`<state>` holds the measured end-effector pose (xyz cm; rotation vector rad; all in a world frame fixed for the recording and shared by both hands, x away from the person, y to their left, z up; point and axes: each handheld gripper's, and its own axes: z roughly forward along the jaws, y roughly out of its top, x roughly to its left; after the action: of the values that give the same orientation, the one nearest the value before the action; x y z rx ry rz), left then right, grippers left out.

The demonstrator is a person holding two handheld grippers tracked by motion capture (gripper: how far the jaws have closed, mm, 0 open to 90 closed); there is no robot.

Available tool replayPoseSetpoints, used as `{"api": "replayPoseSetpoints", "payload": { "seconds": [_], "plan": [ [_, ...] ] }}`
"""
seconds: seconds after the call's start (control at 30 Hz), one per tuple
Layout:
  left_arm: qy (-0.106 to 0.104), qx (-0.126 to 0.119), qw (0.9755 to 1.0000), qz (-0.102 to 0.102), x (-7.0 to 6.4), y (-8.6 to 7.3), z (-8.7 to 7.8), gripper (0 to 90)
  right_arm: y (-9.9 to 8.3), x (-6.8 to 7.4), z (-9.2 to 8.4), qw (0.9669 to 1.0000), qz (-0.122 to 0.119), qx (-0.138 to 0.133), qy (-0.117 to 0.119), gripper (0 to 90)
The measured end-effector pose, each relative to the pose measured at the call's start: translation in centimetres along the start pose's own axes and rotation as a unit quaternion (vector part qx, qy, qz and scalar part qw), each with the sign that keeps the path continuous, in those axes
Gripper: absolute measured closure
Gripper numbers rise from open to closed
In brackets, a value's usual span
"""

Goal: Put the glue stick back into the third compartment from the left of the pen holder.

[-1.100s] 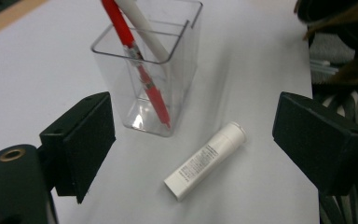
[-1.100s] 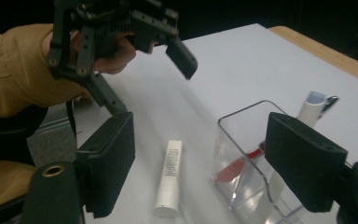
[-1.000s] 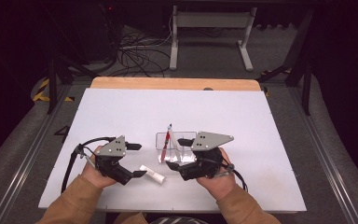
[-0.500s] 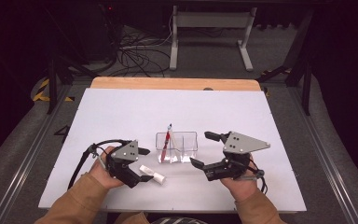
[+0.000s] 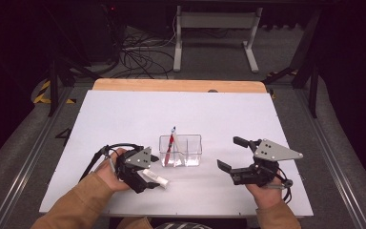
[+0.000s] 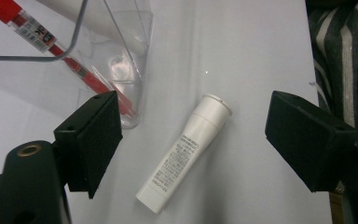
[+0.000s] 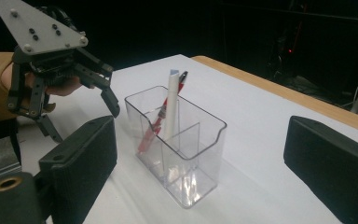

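Your clear plastic organiser box with inner dividers [image 5: 181, 150] stands at the centre of the white desk [image 5: 124, 114], and one of its compartments already holds a red pen [image 5: 169, 148] and a white stick-like tube [image 7: 171, 105], both leaning upright, so part of the loading looks done. What seems left is the small white squeeze tube with printed text [image 6: 184, 151], which lies flat on the desk just beside the box's near corner, in the lower middle of the left gripper view. Your left gripper [image 5: 145, 174] hovers over it with its jaws spread wide on either side and nothing between them touching yet; no grip is made. Your right gripper [image 5: 231, 155], at the lower right of the high view, is apart from the box with its jaws wide open and empty. Judging from this, one item remains to be picked up and dropped into the box; the other compartments look empty.
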<state>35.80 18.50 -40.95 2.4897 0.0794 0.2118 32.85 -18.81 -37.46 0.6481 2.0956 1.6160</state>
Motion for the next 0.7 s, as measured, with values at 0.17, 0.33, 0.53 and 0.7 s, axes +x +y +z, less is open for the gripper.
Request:
{"api": "replayPoseSetpoints", "payload": {
  "seconds": [0.17, 0.33, 0.53, 0.7],
  "plan": [
    [-0.008, 0.010, 0.9999, 0.005, 0.11, 0.03, 0.21, 20.9, -0.04, -0.50, -0.71, 0.9999, 0.004, -0.007, -0.011, 10.3],
    [-0.021, 0.009, 0.9997, 0.007, 0.21, 0.02, 0.30, 21.5, 0.05, -0.56, -0.92, 0.9999, 0.005, -0.009, -0.014, 10.3],
    [-0.037, 0.019, 0.9990, 0.018, 0.27, 0.26, 0.32, 23.8, 0.02, -0.53, -0.80, 0.9999, 0.004, -0.007, -0.011, 10.3],
    [-0.053, 0.021, 0.9982, 0.018, 0.53, 0.27, 0.39, 25.9, 0.00, -0.58, -0.83, 0.9999, 0.005, -0.008, -0.009, 10.4]
  ]
}}
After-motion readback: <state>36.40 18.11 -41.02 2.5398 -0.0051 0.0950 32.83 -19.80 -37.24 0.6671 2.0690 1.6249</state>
